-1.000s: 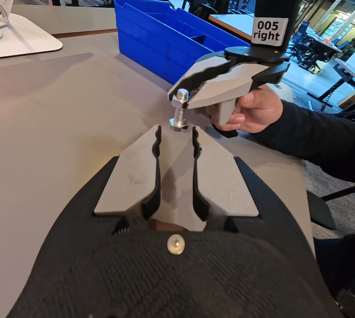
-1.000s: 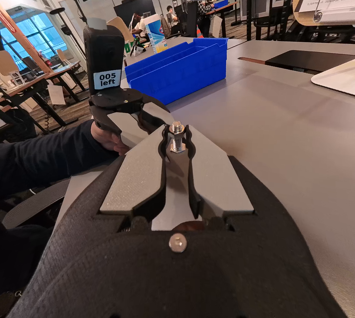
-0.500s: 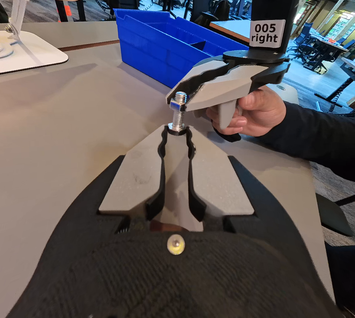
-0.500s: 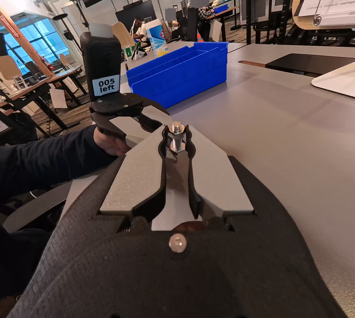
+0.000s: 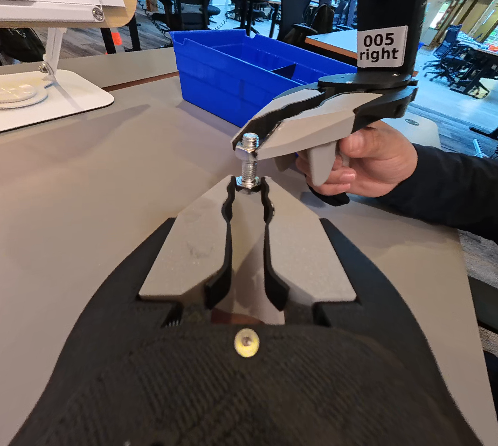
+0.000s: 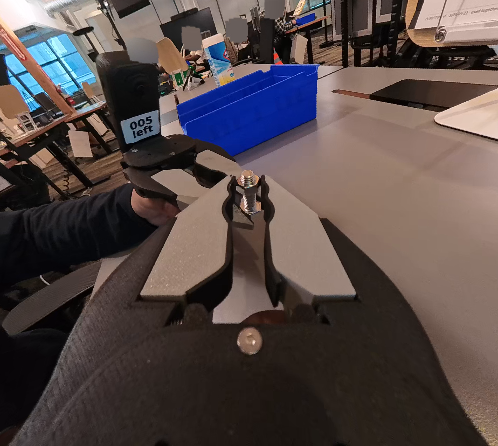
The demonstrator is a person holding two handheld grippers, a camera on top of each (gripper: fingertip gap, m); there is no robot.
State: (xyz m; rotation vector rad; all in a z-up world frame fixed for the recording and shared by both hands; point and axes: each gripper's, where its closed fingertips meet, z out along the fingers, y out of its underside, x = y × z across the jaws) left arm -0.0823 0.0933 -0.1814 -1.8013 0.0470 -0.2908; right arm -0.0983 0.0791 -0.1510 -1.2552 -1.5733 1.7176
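Observation:
A silver bolt (image 5: 248, 169) stands upright on the grey table (image 5: 107, 177), head down, with a silver hex nut (image 5: 244, 154) near its top. My left gripper (image 5: 247, 185) is shut on the bolt's head at table level. My right gripper (image 5: 246, 147) comes in from the right, held by a hand, and is shut on the nut. In the right wrist view the right gripper (image 6: 247, 185) clamps the nut (image 6: 246, 186), the bolt (image 6: 249, 200) hangs below it, and a left fingertip (image 6: 242, 220) shows under the head.
A blue plastic bin (image 5: 229, 82) stands just behind the bolt, also in the right wrist view (image 6: 256, 115). A white stand base (image 5: 54, 93) with a sign sits at the far left. The table edge runs close on the right (image 5: 444, 217). A dark pad (image 6: 431, 93) lies farther off. My two grippers' fingertips are within a few centimetres of each other.
My left gripper moved forward to the bolt and closed its open fingers on the head. The right gripper kept its hold on the nut and barely moved.

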